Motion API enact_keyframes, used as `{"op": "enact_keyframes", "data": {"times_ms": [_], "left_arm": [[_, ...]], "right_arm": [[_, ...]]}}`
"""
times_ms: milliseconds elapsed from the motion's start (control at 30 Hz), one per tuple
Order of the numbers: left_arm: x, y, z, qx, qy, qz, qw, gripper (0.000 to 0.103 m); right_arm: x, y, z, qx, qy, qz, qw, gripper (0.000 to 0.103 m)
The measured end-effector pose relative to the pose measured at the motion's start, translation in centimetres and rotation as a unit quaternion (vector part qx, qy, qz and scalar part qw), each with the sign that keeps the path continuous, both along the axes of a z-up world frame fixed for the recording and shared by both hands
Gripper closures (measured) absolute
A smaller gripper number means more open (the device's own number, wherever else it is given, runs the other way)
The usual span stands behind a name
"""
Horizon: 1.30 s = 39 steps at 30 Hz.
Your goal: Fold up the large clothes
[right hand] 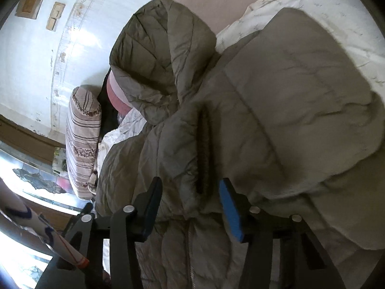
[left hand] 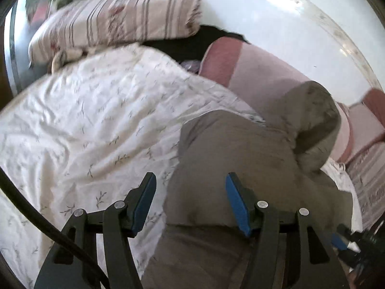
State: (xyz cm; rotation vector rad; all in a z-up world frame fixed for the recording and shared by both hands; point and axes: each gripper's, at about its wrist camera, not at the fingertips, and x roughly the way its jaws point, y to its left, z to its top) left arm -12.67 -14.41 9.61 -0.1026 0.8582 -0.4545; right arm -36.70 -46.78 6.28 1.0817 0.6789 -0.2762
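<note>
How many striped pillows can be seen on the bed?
1. The striped pillow lies at the head of the bed, by the wall, beyond the white quilt. Others may be hidden.

Bed [left hand: 264, 77], white quilt [left hand: 96, 120], striped pillow [left hand: 120, 16], jacket [right hand: 276, 96]

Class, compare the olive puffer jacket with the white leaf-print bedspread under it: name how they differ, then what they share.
The olive puffer jacket is plain and quilted in stitched channels; the white bedspread carries a small leaf print and no quilting. The jacket lies bunched, with its hood puffed up; the bedspread lies spread and creased. The jacket rests on top of the bedspread. Both are soft fabric.
</note>
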Motion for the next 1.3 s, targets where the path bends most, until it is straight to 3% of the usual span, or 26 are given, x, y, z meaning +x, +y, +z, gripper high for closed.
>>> {"op": "enact_keyframes", "data": {"times_ms": [67,133,167,267,300,367,400,467,567,667,833,967,1067,1133,1300], "left_arm": [[0.2,0.2,-0.5,-0.007,0.004,0.001,1.0000,0.044],[0.2,0.0,-0.8,-0.005,0.001,-0.001,1.0000,0.044],[0.2,0.0,-0.7,-0.003,-0.002,-0.003,1.0000,0.044],[0.5,-0.8,-0.9,-0.003,0.002,-0.014,0.9999,0.044],[0.6,-1.1,-1.0,-0.004,0.004,-0.015,0.9999,0.044],[0.4,-1.8,-1.5,0.002,0.005,-0.020,0.9998,0.044],[0.3,-2.5,-1.8,0.011,0.004,-0.026,0.9996,0.044],[-0.3,-4.3,-3.0,0.039,0.007,-0.048,0.9980,0.044],[-1.0,-7.4,-5.6,0.120,0.014,-0.069,0.9903,0.043],[-1.4,-8.2,-6.3,0.146,0.003,-0.070,0.9869,0.043],[-1.8,-7.3,-4.6,0.123,-0.020,-0.055,0.9907,0.044],[-3.8,-7.6,-1.7,0.089,-0.077,-0.062,0.9911,0.044],[-5.4,-9.1,-1.4,0.079,-0.087,-0.098,0.9883,0.044],[-6.1,-10.5,-2.0,0.082,-0.080,-0.120,0.9861,0.044],[-6.2,-12.4,-4.3,0.114,-0.059,-0.137,0.9823,0.040]], "right_arm": [[1.2,0.4,-0.6,0.006,0.006,0.003,1.000,0.056],[2.3,0.9,-1.4,0.002,0.022,0.005,1.000,0.067],[2.6,1.0,-1.6,-0.005,0.031,0.005,0.999,0.082],[2.1,0.7,-0.4,-0.039,0.040,-0.008,0.998,0.084],[1.4,0.3,0.8,-0.074,0.055,-0.024,0.995,0.085],[0.3,-0.8,2.8,-0.127,0.082,-0.053,0.987,0.085],[-0.7,-1.4,3.9,-0.167,0.109,-0.080,0.977,0.085],[-1.7,-2.3,4.7,-0.197,0.142,-0.104,0.964,0.085],[-2.0,-3.5,2.7,-0.174,0.176,-0.098,0.964,0.085],[-1.9,-3.7,1.6,-0.165,0.194,-0.092,0.963,0.082],[-2.9,-3.8,3.3,-0.166,0.190,-0.114,0.961,0.074],[-3.0,-2.7,7.1,-0.253,0.163,-0.147,0.942,0.072],[-1.8,-1.5,8.3,-0.263,0.132,-0.108,0.949,0.069],[0.0,-0.4,6.4,-0.260,0.122,-0.069,0.955,0.069],[3.2,1.1,3.7,-0.270,0.170,-0.035,0.947,0.069]]}}
